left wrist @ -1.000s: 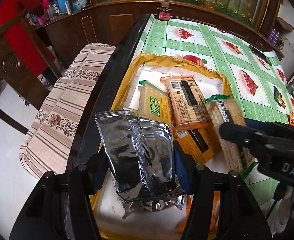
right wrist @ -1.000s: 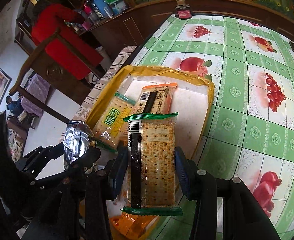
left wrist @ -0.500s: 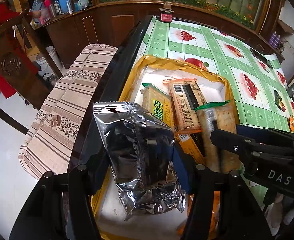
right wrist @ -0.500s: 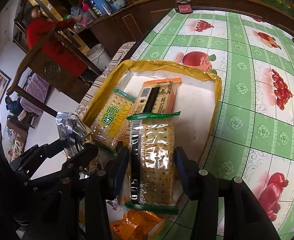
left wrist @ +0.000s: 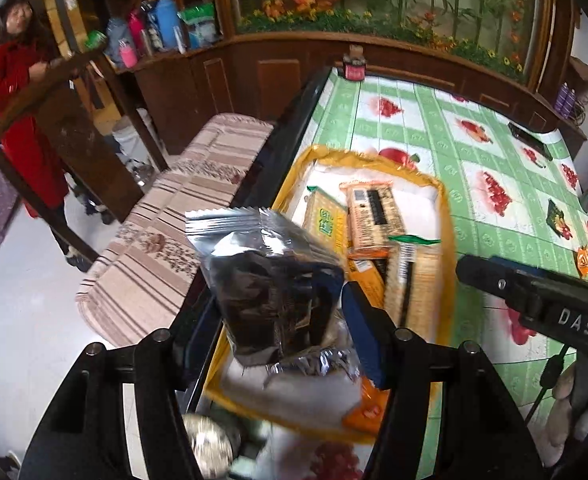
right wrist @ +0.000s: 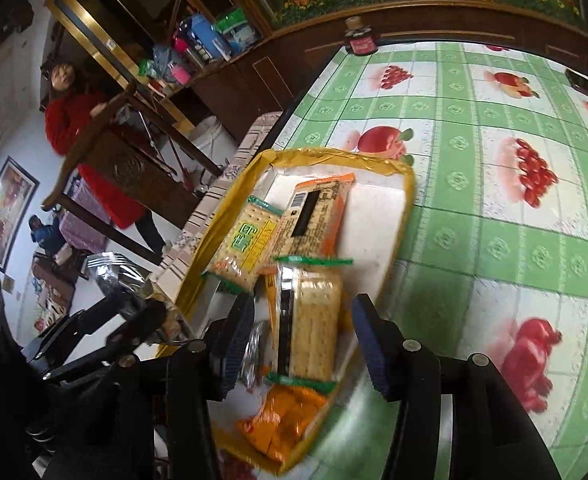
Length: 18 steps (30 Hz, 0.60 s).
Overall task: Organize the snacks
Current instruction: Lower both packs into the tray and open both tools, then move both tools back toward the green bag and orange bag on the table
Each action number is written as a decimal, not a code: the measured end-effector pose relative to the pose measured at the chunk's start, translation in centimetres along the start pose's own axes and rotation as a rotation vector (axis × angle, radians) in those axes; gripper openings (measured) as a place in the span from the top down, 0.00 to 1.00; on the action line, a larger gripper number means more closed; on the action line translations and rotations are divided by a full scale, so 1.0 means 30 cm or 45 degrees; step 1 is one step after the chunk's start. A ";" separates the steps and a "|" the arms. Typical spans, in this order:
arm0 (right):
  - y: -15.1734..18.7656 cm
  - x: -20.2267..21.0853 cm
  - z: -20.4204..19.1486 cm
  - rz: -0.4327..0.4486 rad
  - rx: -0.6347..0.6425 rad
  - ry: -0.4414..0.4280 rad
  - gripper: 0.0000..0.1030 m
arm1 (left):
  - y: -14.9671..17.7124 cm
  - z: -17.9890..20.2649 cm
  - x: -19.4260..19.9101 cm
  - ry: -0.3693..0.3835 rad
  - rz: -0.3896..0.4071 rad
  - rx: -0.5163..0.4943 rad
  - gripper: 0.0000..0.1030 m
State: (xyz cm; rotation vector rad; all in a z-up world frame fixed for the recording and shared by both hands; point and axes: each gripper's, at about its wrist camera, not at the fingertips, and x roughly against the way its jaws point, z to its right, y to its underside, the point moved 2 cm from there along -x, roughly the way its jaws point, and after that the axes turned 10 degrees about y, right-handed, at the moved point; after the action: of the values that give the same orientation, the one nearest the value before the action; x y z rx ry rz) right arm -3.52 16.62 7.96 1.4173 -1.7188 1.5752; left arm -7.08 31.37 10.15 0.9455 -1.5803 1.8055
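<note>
A green fruit-print tablecloth [right wrist: 494, 216] fills the right of both frames, with wood cabinets behind. The left gripper [left wrist: 278, 320] clamps a silver packet [left wrist: 270, 280] above the yellow tray [right wrist: 408, 200]. Only the right view shows the right gripper [right wrist: 300, 340] spread wide around a cracker pack [right wrist: 314, 320] lying in the tray.

Right hand-held gripper [right wrist: 298, 344] opened, cracker pack [right wrist: 310, 320] dropped into tray [right wrist: 408, 200]

1. Both views are bright, lit by even indoor daylight with soft, weak shadows.
2. Strong fisheye bending curves the edges; the corners are black.
3. Glare shines on the silver foil packet [left wrist: 270, 280].
4. Motion blur smears the lower tray [right wrist: 230, 208] area and the nearest snacks.
</note>
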 end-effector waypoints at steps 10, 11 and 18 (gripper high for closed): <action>0.167 0.294 0.180 0.100 -0.027 -0.021 0.46 | 0.080 0.284 0.295 -0.057 0.194 -0.126 0.39; 0.184 0.329 0.205 0.116 -0.036 -0.017 0.46 | 0.087 0.308 0.313 -0.053 0.202 -0.136 0.39; 0.254 0.527 0.340 0.230 -0.081 0.001 0.44 | 0.123 0.462 0.438 -0.024 0.277 -0.197 0.39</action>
State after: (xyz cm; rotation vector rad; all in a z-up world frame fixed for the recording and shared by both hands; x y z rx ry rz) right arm -13.10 -0.04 14.49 1.2612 -1.9247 1.5963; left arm -15.81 16.58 19.29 0.7452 -1.8662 1.7887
